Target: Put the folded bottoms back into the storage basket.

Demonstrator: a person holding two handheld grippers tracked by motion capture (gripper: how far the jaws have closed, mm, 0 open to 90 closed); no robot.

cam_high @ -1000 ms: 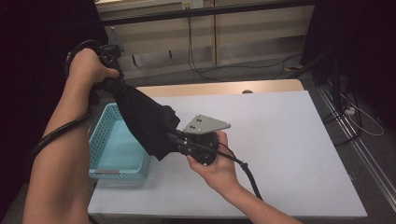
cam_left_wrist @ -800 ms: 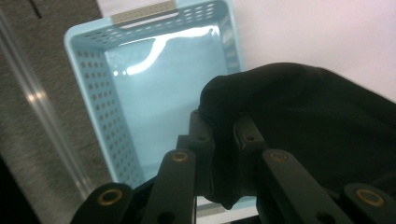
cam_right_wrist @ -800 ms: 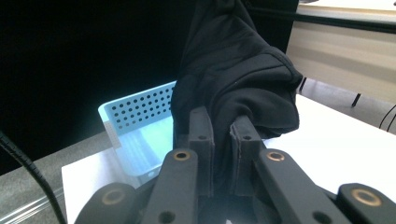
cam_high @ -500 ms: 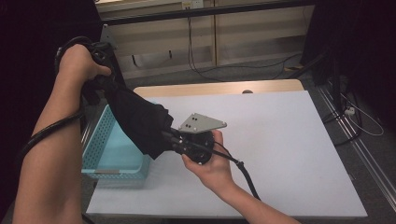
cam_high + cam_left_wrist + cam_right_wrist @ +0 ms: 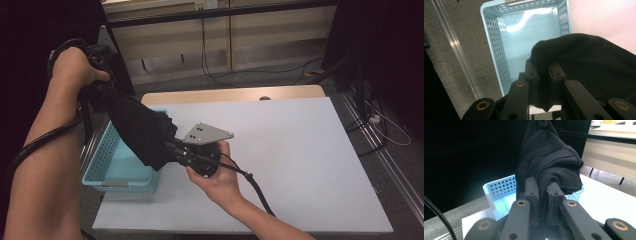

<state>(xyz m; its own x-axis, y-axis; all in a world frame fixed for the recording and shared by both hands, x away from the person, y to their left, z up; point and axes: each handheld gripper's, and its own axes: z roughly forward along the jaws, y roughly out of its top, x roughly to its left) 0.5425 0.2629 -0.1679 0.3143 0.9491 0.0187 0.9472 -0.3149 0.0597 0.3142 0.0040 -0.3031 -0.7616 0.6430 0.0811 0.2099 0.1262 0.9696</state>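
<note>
While both tools pinch it, a soft, matte black garment (image 5: 142,127) hangs in thick folds, stretched on a slant above the perforated light-blue plastic basket (image 5: 102,162) at the white desk's (image 5: 300,160) left edge. The left tool (image 5: 543,82) clamps a bunched fold up high; the right tool (image 5: 543,202) grips the lower end near the desk.

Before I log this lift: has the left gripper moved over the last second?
Yes. The left gripper, shut on the black cloth, has moved up and left, away from the basket in the high view.
</note>
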